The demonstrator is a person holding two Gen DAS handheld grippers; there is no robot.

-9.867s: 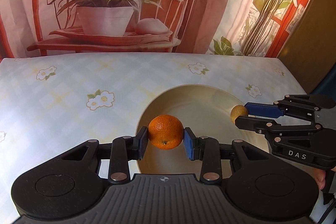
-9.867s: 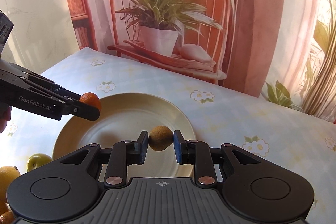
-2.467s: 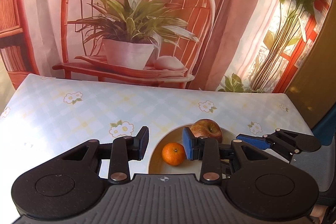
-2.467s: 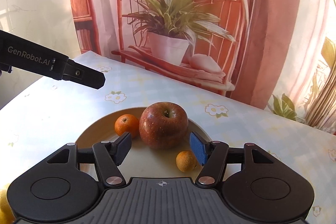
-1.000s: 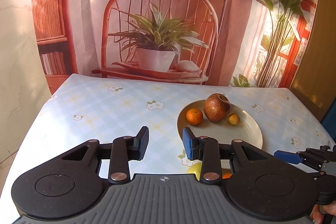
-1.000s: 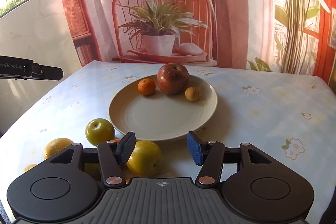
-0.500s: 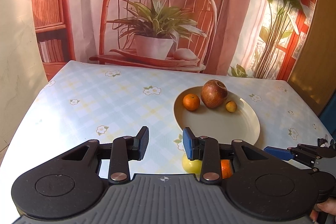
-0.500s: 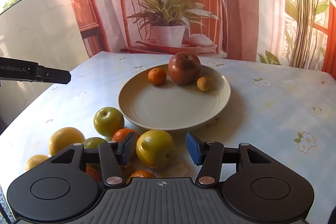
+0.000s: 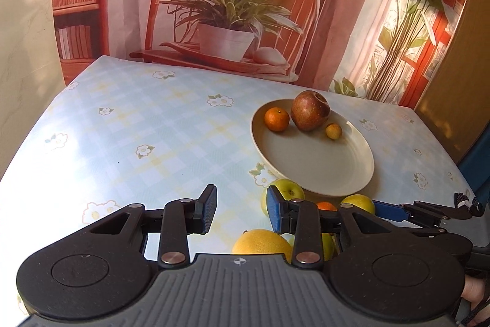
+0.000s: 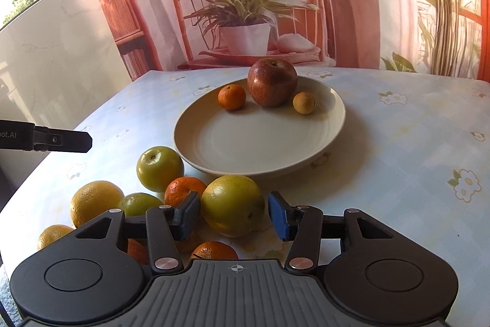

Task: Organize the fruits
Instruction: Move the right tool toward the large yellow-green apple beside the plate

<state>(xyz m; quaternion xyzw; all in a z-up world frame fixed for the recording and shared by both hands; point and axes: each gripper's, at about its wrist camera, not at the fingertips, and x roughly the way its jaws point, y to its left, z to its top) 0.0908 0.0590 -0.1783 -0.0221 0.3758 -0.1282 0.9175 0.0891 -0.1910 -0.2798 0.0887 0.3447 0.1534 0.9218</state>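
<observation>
Closing in around a yellow-green fruit (image 10: 229, 198), the right gripper (image 10: 234, 213) has just been narrowing its jaws. The fruit is sitting between the pads. The left pad is at its skin, while a sliver of gap is still showing on the right, so it is not yet being pinched. Half a second ago this fruit was lying lower and smaller in the right wrist view, off toward the left finger. Now it is filling the space between both fingers.

The fruit is lying on the table (image 10: 398, 143) at the near rim of the plate (image 10: 260, 170), at the front of a loose pile. A mandarin (image 10: 183, 189) is touching it on the left, and a green apple (image 10: 159, 164) and a large yellow orange (image 10: 95, 201) are lying farther left.

On the far side of the plate, the red apple (image 10: 272, 86), small orange (image 10: 231, 96) and little yellow fruit (image 10: 303, 102) are sitting where they were a second ago.

The left gripper (image 9: 242, 210) is sinking slightly: more of the pile is showing under its right finger than a second ago. Its jaws are standing apart at their narrowest, with nothing between them. It is hovering left of the pile, angled down at the table. The right gripper is angled down over the pile's front edge.
</observation>
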